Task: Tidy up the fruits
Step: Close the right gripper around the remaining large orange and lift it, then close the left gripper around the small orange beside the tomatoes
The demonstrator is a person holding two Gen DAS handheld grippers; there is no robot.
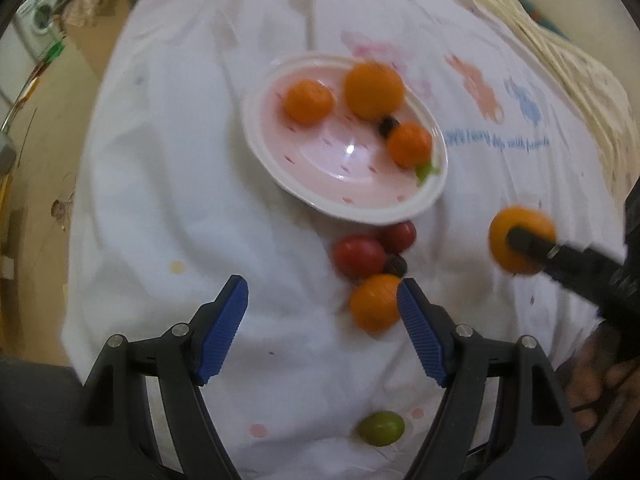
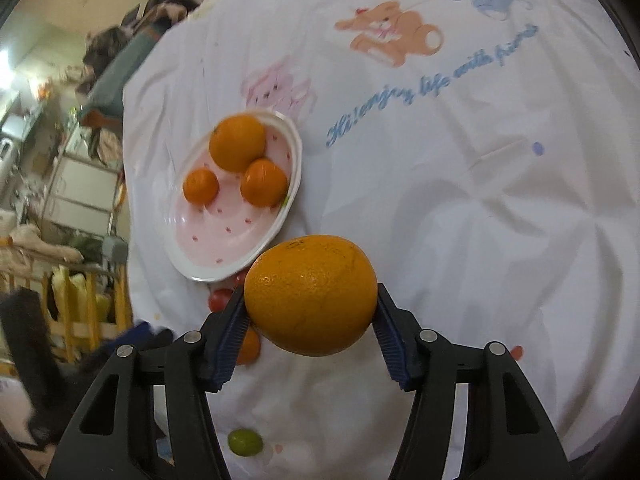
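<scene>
A pink plate (image 1: 360, 212) with a white rim lies on the white cloth and holds three oranges (image 1: 374, 90) and a dark grape (image 1: 388, 124). My left gripper (image 1: 322, 284) hangs open above the cloth, nothing between its pads. A small orange (image 1: 372, 304) lies just beside its right fingertip. Two red tomatoes (image 1: 358, 256) and another dark grape (image 1: 396, 266) sit between that orange and the plate. My right gripper (image 2: 310, 296) is shut on a large orange (image 2: 312, 280), held above the cloth to the right of the plate (image 2: 236, 236).
A green fruit (image 1: 380, 428) lies on the cloth near me, also in the right wrist view as a green fruit (image 2: 245, 442). The cloth carries bear prints (image 2: 392, 36) and blue lettering. Household clutter and shelves (image 2: 80, 184) stand beyond the cloth's left edge.
</scene>
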